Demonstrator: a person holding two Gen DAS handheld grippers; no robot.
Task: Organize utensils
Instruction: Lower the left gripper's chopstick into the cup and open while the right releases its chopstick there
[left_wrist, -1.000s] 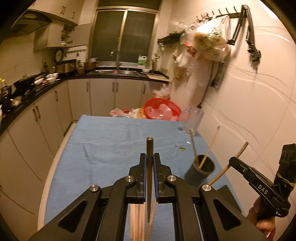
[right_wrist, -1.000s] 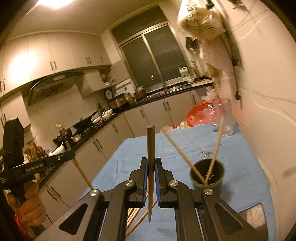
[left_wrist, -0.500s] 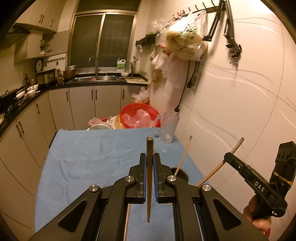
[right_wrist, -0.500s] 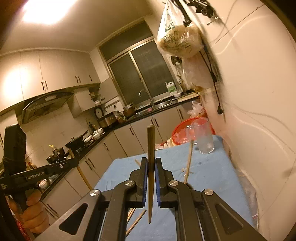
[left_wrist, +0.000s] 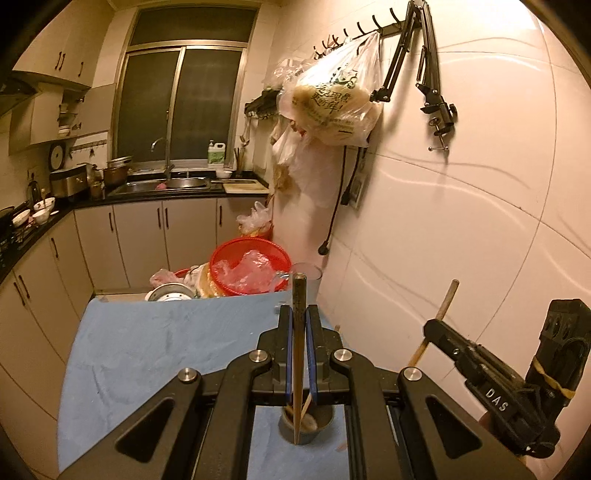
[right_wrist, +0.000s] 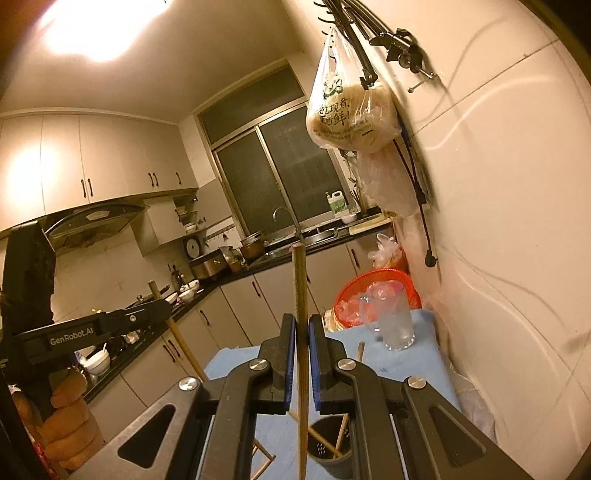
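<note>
Left gripper (left_wrist: 299, 325), lower centre of the left wrist view: jaws clenched, grasping one wooden chopstick (left_wrist: 297, 354) that is standing nearly upright between the blue pads, its dark blunt end rising above the fingertips and its thin tip pointing down over the grey utensil cup (left_wrist: 306, 424). The cup is sitting on the blue cloth (left_wrist: 147, 350) at the bottom centre of that view, partly hidden by the gripper frame, with other chopstick ends showing inside it. Right gripper (right_wrist: 302, 332), lower centre of the right wrist view: jaws likewise clamped, gripping a second chopstick (right_wrist: 301, 332) held upright, its blunt end reaching up in front of the counter. In this view the cup (right_wrist: 328, 450) is appearing at the bottom centre, just right of the held stick, with chopsticks leaning in it (right_wrist: 345, 417) and loose chopsticks (right_wrist: 264, 461) lying on the cloth beside it to the left. Clear glass (right_wrist: 395, 325): standing at the far end of the cloth, near the wall, in front of a red basket (right_wrist: 373, 284) holding plastic. Each gripper is showing in the other's view: the right one at the lower right edge of the left view, the left one at the left edge of the right view with a hand (right_wrist: 62, 421) wrapping its handle. A filled plastic bag (left_wrist: 332, 107) is hanging from wall hooks at upper right.
</note>
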